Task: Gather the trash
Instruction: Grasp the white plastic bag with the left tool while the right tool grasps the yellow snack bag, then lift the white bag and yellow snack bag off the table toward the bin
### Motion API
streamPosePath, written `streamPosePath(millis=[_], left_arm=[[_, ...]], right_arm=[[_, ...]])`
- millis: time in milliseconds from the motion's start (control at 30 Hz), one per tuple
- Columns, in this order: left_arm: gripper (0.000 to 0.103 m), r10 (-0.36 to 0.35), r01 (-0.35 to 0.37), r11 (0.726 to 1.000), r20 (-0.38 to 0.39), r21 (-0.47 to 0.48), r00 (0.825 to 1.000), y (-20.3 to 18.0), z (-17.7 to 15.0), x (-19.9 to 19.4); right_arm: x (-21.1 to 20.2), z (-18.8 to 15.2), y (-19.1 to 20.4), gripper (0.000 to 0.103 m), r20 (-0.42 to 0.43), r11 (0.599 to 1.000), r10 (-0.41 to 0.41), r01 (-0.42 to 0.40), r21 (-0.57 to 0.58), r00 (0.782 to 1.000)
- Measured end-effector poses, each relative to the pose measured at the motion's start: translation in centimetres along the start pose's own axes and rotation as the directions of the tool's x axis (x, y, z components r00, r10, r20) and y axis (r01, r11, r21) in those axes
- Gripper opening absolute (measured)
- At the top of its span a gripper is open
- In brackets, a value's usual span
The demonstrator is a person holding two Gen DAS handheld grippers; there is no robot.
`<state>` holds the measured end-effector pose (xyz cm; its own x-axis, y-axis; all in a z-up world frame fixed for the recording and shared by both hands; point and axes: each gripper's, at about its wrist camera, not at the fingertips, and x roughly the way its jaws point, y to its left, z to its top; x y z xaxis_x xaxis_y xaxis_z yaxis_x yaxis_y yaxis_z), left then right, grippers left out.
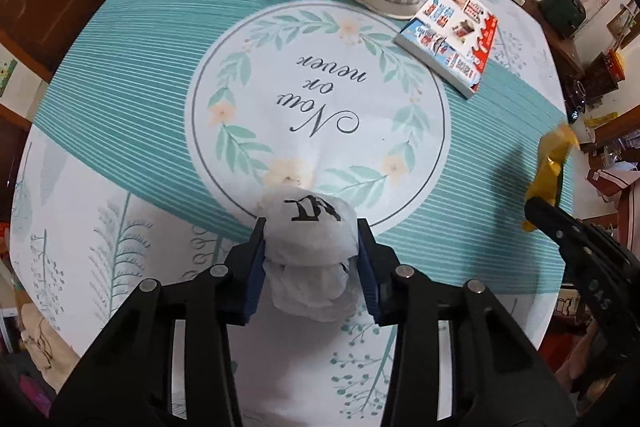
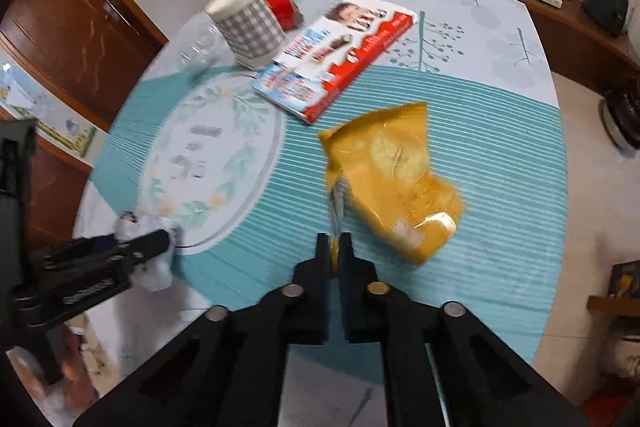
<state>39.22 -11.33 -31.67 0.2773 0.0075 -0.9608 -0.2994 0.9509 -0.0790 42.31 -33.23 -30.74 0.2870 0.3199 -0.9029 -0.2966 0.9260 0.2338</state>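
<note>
Lifting should be done straight off the bench [image 1: 120,75]; the left gripper [image 1: 311,247] is clamped on crumpled white paper [image 1: 310,227], the right gripper [image 2: 335,247] pinched on a yellow wrapper [image 2: 392,167] (edge only, easily slipped).

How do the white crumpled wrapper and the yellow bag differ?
The white crumpled wrapper is balled up; the yellow bag is flat and wrinkled. The wrapper fills the left claw between blue pads; the bag is pinched only at its edge by the shut right claw. Both are held trash.
</note>
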Motion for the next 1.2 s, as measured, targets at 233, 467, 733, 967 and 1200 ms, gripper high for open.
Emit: streamPosePath(millis=[233,467,733,967,1200], left_arm=[[0.037,-0.009,0.006,0.999,0.062,0.046,0.998,1.7,-1.3,-5.0],[0.037,-0.029,0.016,0.992,0.101,0.124,0.994,5.4,-5.3,-11.1],[0.037,-0.08,0.054,0.976,0.113,0.213,0.99,11.8,-11.1,-16.7],[0.037,-0.129,0.092,0.942,0.095,0.323,0.987,17.2,-17.0,-19.5],[0.037,-0.145,0.121,0.914,0.033,0.388,0.989,20.5,-22.3,-19.0]], right_arm=[[-4.7,-1.3,2.6,0.002,0.055,0.996,0.088,-0.089,0.018,0.995],[-9.7,-5.2,8.1,0.002,0.101,0.99,0.138,-0.139,0.006,0.985],[-13.8,-13.5,17.7,0.002,0.139,0.987,0.142,-0.151,0.054,0.98],[-15.6,-21.8,25.7,0.002,0.165,0.984,0.119,-0.138,0.109,0.979],[-15.1,-29.5,30.6,0.002,0.128,0.974,0.11,-0.133,0.183,0.986]])
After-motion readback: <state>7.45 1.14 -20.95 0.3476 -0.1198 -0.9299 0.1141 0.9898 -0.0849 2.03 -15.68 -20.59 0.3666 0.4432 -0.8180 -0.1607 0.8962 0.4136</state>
